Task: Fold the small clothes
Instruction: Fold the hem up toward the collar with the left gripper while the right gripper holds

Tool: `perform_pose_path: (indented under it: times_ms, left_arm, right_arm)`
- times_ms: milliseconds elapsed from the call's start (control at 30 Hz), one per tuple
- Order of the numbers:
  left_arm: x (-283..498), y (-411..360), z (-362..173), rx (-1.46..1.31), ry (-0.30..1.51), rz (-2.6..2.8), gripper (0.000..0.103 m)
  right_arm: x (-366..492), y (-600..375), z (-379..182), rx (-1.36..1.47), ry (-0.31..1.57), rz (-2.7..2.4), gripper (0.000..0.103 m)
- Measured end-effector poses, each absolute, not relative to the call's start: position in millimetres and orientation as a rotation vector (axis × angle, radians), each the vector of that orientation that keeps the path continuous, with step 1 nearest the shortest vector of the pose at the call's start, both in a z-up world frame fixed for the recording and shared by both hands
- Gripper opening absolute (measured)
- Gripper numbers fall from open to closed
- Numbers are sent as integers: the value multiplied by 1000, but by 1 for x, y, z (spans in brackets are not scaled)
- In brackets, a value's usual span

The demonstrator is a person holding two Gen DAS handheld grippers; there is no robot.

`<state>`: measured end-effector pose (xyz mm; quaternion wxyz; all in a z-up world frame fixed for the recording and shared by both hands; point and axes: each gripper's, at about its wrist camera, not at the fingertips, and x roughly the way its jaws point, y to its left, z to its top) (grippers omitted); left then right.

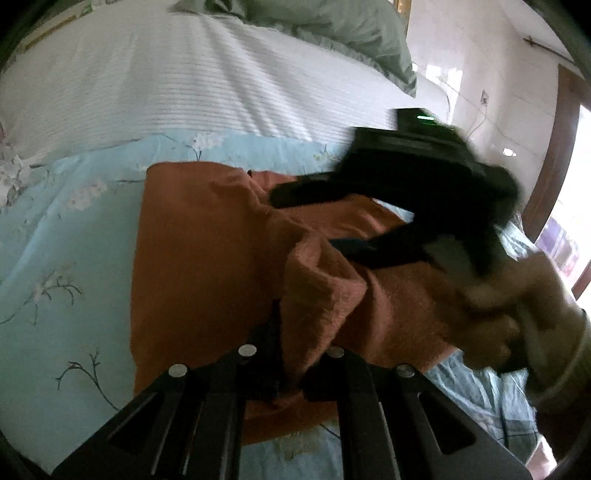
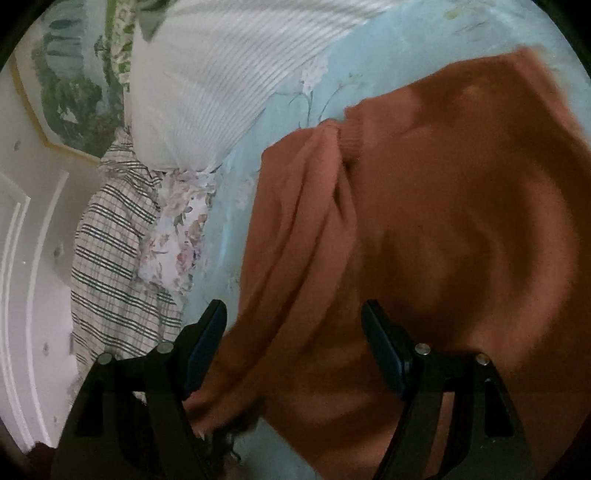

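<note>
we see a rust-orange sweater (image 1: 207, 236) spread on a bed, over a pale blue floral sheet (image 1: 66, 229). in the left wrist view our left gripper (image 1: 291, 373) has its jaws closed tight on a raised fold of the sweater, the knit bunched up and standing between the two fingers. across from it our right gripper (image 1: 343, 225) hangs over the far side of the sweater, blurred, jaws spread wide, with the hand (image 1: 509, 314) that carries it at the right edge of the picture.

in the right wrist view the right gripper (image 2: 295, 332) shows both fingers well apart, blue pads facing inward, and the sweater (image 2: 443, 229) lies below and between them; a long fold runs up toward the ribbed collar (image 2: 351, 140). we cannot tell whether either pad touches the cloth. beyond the sweater lie a white ribbed blanket (image 2: 207, 85), a checked cloth (image 2: 114, 266) and a flowered cloth (image 2: 177, 243), all beside the blue sheet. a grey-green pillow (image 1: 332, 29) sits at the far end of the bed.
</note>
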<state>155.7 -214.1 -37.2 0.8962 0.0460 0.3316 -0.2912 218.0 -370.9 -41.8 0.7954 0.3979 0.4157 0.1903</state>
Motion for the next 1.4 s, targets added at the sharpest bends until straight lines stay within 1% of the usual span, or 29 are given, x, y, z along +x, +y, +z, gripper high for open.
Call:
perform_pose_path:
  times_ms: [67, 100, 133, 167, 200, 300, 367, 433, 533, 600, 733, 833, 967, 1033, 1133, 1167, 1200, 1233, 1267, 1300, 1333, 1400]
  left_arm:
    - [152, -216, -37, 110, 681, -604, 6]
    - [151, -217, -36, 121, 680, -603, 6]
    - [150, -218, -36, 126, 681, -604, 6]
    - [149, -218, -35, 126, 681, -605, 6]
    - [149, -219, -33, 128, 679, -610, 6]
    - [141, -226, -21, 133, 659, -630, 6]
    - [135, -233, -11, 119, 646, -672, 6]
    - [129, -248, -3, 106, 637, -728, 6]
    - [122, -278, 1, 121, 640, -808, 6]
    - [121, -299, -6, 127, 653, -845, 6]
    - [125, -327, -30, 133, 746, -873, 6]
    - [121, -332, -28, 143, 740, -881, 6]
    - [121, -339, -24, 175, 724, -911, 7]
    - [128, -343, -35, 184, 772, -913, 8]
    - [138, -336, -45, 148, 842, -915, 14]
    - [138, -331, -46, 135, 846, -913, 21]
    - [137, -323, -45, 120, 850, -911, 27]
    - [136, -317, -43, 105, 854, -905, 43]
    - [136, -309, -42, 89, 855, -895, 57]
    - [136, -299, -40, 69, 853, -882, 62]
    - [137, -287, -37, 48, 856, -870, 68]
    - [143, -261, -33, -5, 871, -848, 69]
  right_arm:
    - [239, -367, -45, 861, 911, 435, 76]
    - [249, -364, -46, 847, 917, 438, 72]
    - [260, -359, -46, 812, 926, 429, 51]
    - [265, -357, -46, 783, 934, 410, 34]
    - [267, -357, -44, 775, 934, 399, 22]
    - [255, -365, -22, 758, 846, 407, 20]
    - [236, -373, 4, 723, 774, 408, 19]
    - [216, -385, 25, 693, 715, 402, 19]
    - [194, -409, 39, 662, 675, 370, 19]
    - [181, -433, 31, 662, 690, 314, 19]
    - [171, -463, -8, 709, 777, 217, 18]
    - [161, -473, -18, 726, 778, 203, 18]
    - [152, -476, -10, 697, 741, 193, 18]
    - [154, -478, -19, 703, 768, 161, 22]
    - [150, -481, -30, 699, 810, 116, 25]
    - [144, -482, -28, 704, 796, 109, 26]
    - [139, -481, -25, 701, 787, 98, 29]
    - [135, -481, -22, 697, 779, 88, 38]
    - [128, -481, -18, 701, 760, 88, 44]
    - [123, -481, -15, 703, 747, 86, 59]
    - [118, -480, -12, 696, 735, 75, 71]
    - [110, -478, -9, 673, 731, 53, 73]
